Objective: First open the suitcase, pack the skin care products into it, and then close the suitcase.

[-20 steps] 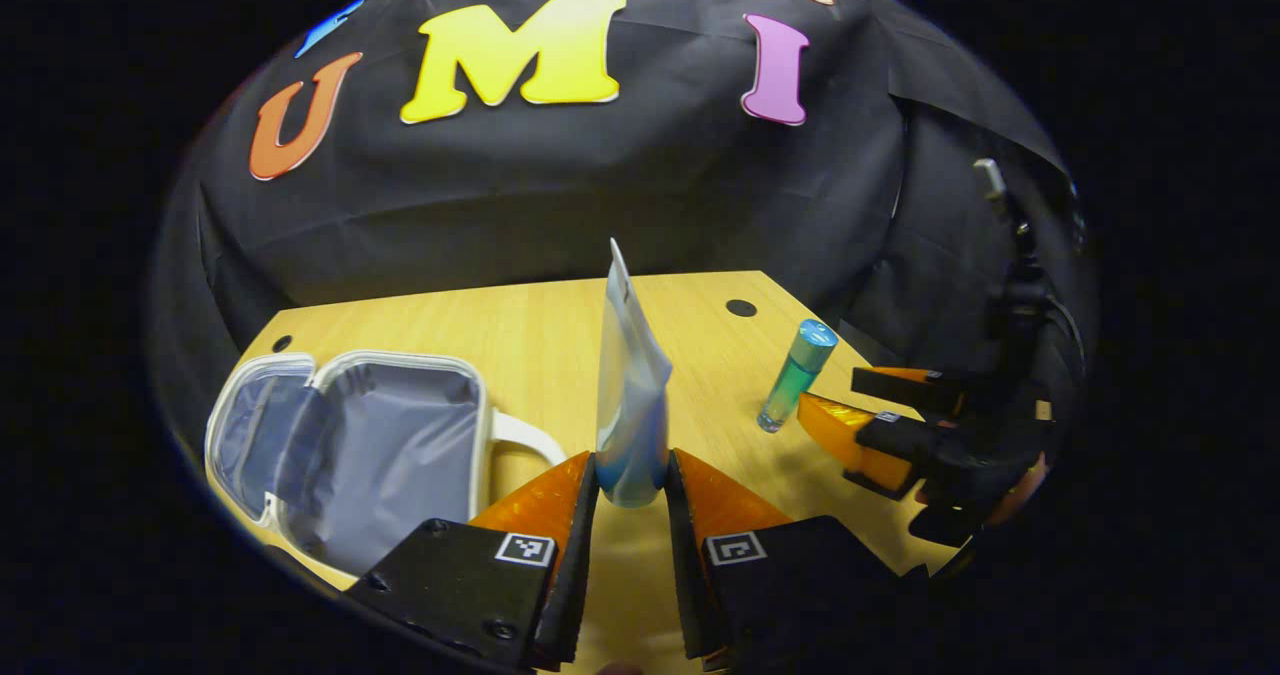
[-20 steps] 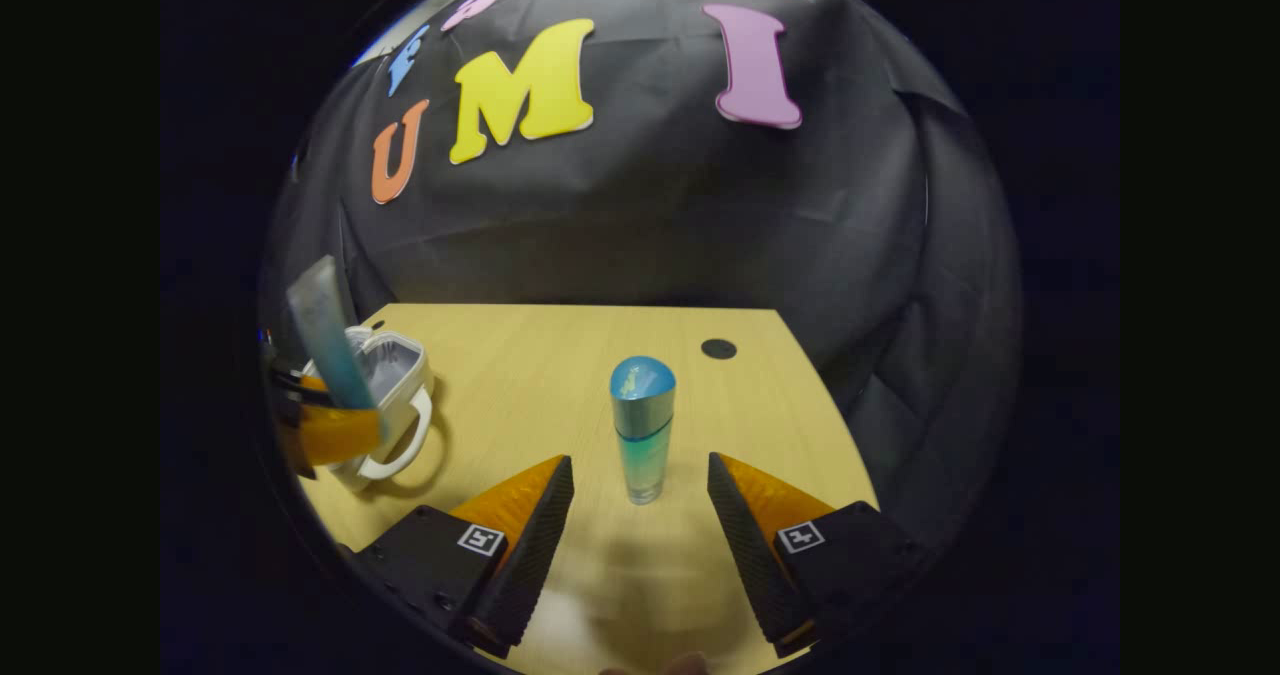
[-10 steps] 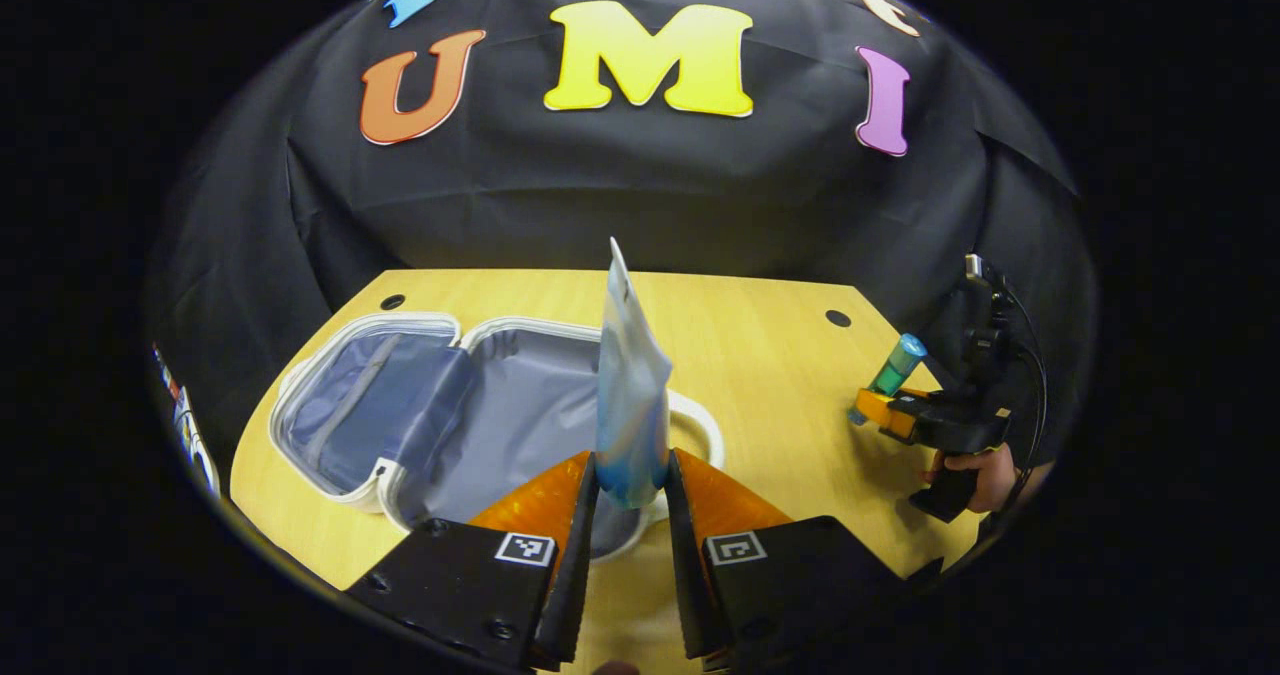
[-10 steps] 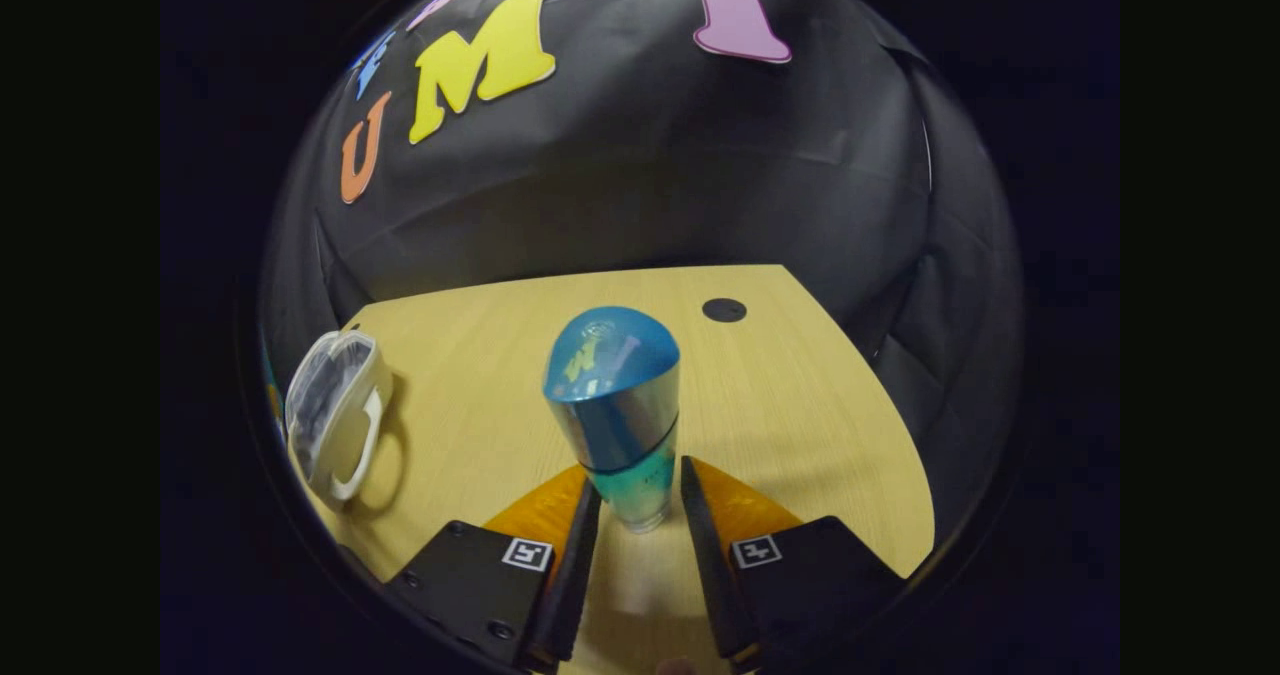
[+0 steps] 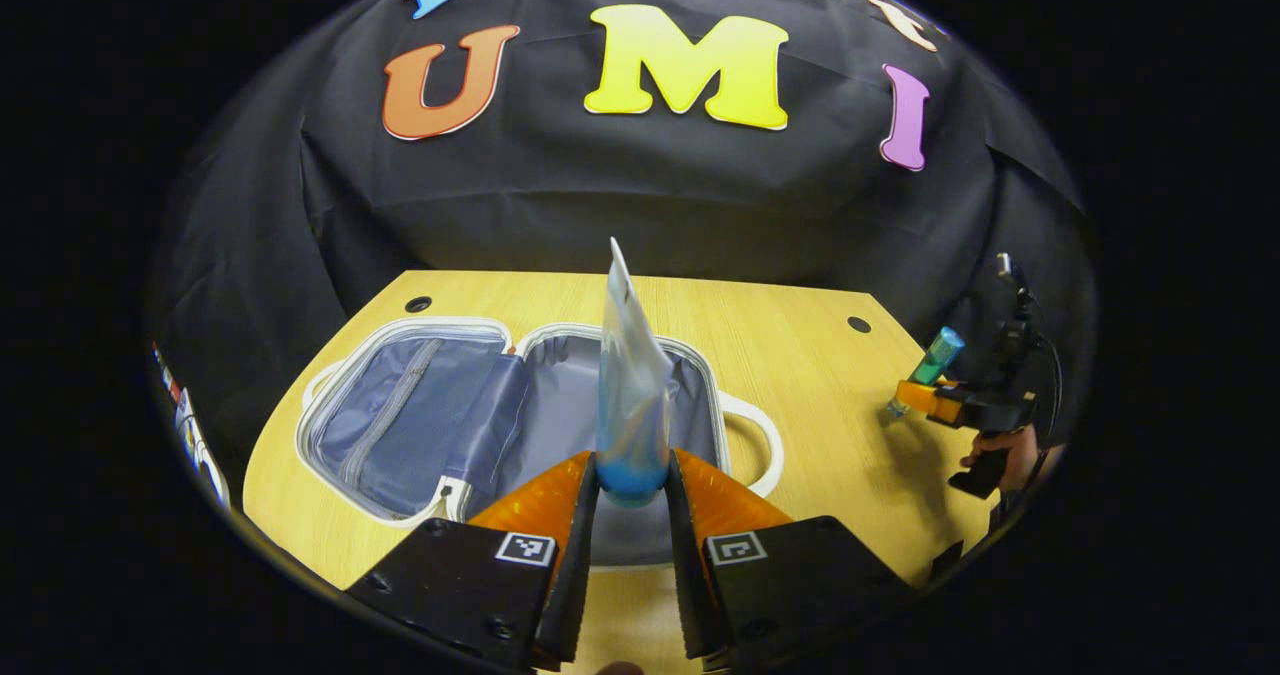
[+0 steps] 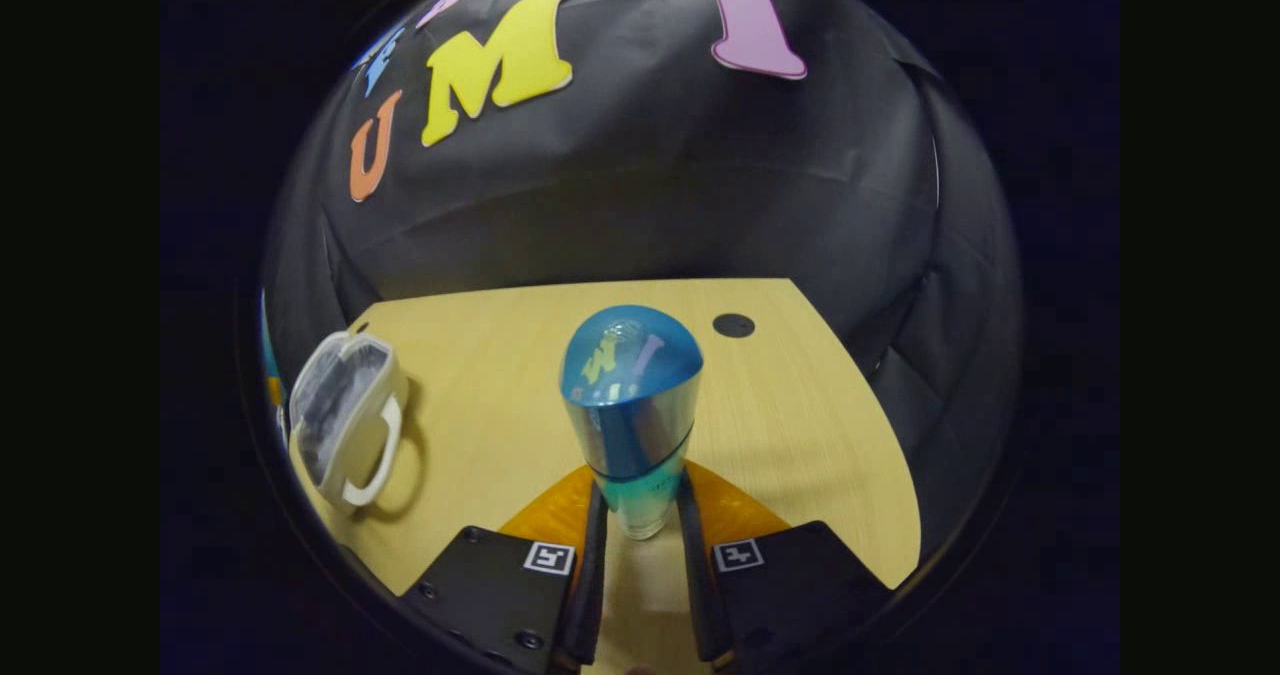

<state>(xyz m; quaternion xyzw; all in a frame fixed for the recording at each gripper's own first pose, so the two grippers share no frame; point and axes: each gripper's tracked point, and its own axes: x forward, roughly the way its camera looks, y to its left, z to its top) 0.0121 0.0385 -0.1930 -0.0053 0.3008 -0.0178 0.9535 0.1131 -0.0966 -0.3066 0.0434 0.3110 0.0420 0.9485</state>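
The small white suitcase [image 5: 410, 410] lies open on the wooden table [image 5: 800, 375], its grey lining showing and its handle to the right. My left gripper [image 5: 632, 490] is shut on a pale blue tube [image 5: 630, 405], held upright above the suitcase's right half. My right gripper [image 6: 642, 515] is shut on a teal bottle [image 6: 632, 405] with a blue cap, standing on the table. In the left gripper view the right gripper [image 5: 935, 400] with the bottle [image 5: 930, 360] is at the table's right edge, a hand [image 5: 1005, 450] holding it. The suitcase [image 6: 345, 415] sits far left in the right gripper view.
Round cable holes mark the table at the back left [image 5: 418, 304] and back right [image 5: 858, 324]. The black cloth wall rises right behind the table's far edge. Bare wood lies between the suitcase handle [image 5: 760, 435] and the right gripper.
The left gripper carried the tube leftward until it hangs over the open suitcase. The right gripper moved up to the bottle and shut on it.
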